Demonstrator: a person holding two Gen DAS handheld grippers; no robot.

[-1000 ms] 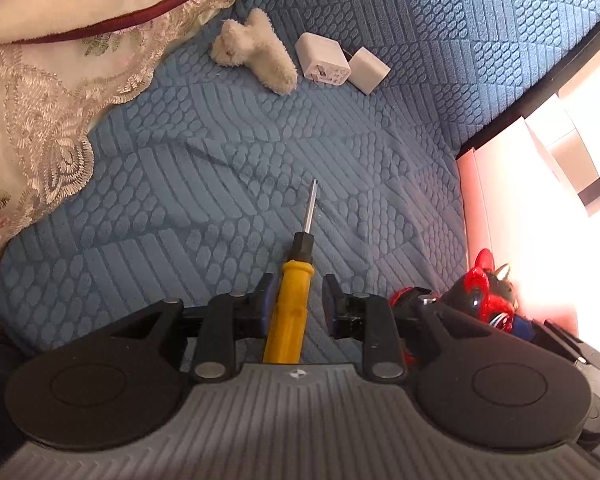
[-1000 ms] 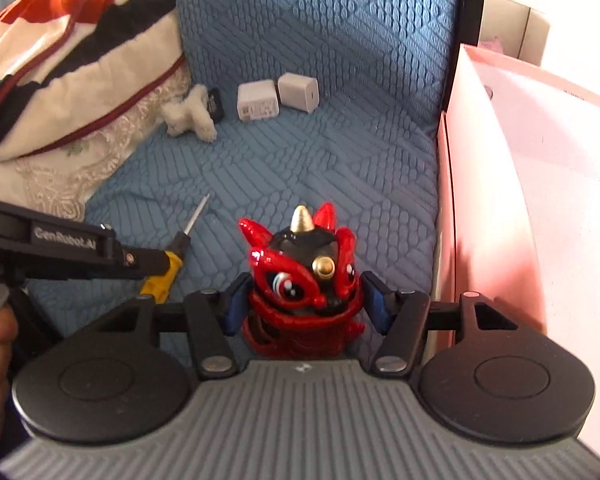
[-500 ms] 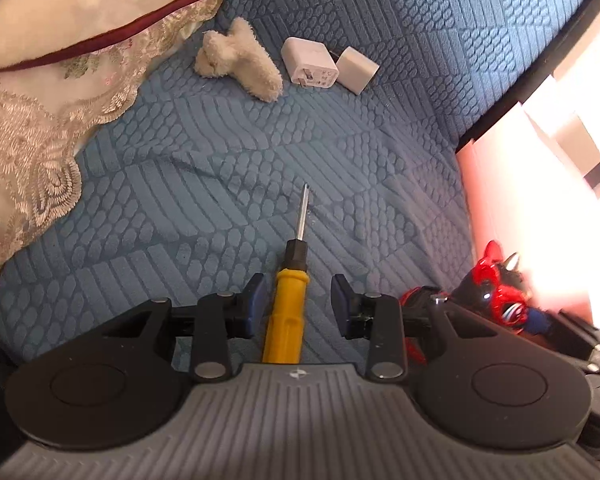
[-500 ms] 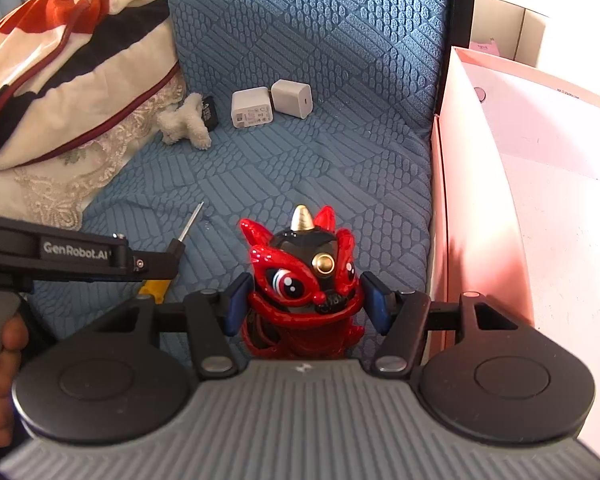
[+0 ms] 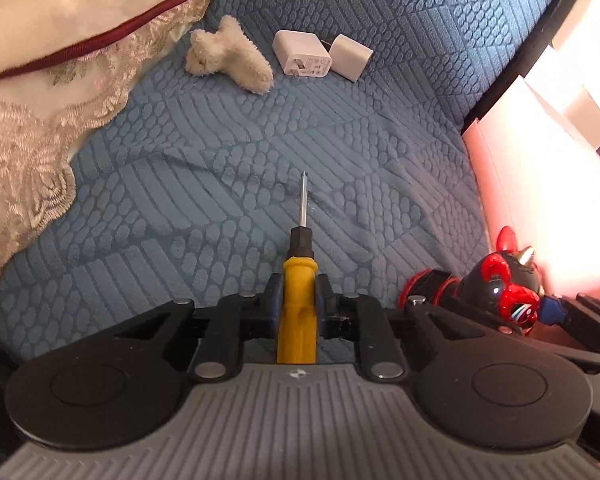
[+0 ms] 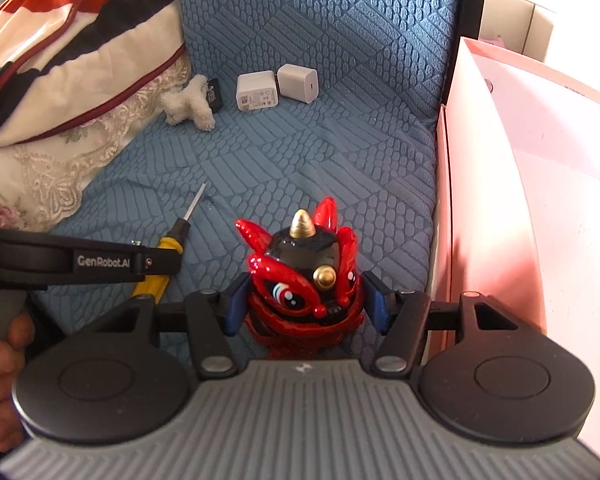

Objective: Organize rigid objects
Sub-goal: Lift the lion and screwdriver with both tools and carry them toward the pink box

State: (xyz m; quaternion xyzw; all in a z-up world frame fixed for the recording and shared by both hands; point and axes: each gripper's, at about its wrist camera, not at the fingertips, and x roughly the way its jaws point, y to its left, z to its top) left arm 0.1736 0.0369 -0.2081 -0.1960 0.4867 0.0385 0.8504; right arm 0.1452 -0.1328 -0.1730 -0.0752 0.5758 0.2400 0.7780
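Because the left gripper (image 5: 298,300) is closing on the smooth yellow handle of the screwdriver (image 5: 299,280), with its pads already against the plastic on both sides, a slip is the first thing I'd worry about. The handle is slick and rounded, and the thin steel shaft pokes out ahead of the fingertips, so an off-centre pinch could let the tool swing or drop onto the quilted blue cushion (image 5: 340,140).

The right gripper (image 6: 302,304) holds the glossy red and black lion-head toy (image 6: 304,276) between its blue pads. The toy is lumpy, with horns, a gold cone and bulging eyes, and hard lacquered curves like that could twist out of a flat-padded grip. Just to that gripper's right stands the pink box (image 6: 480,208), smooth-walled and open on top, probably where things go. Its edge could snag the toy's horns on the way in.

Well ahead of both grippers lie two white charger blocks (image 5: 320,58), hard and boxy, and a fluffy cream plush (image 5: 230,56) beside a lace-edged pillow (image 5: 40,120). The plush is soft, so I'd judge it doesn't belong with the rigid lot.
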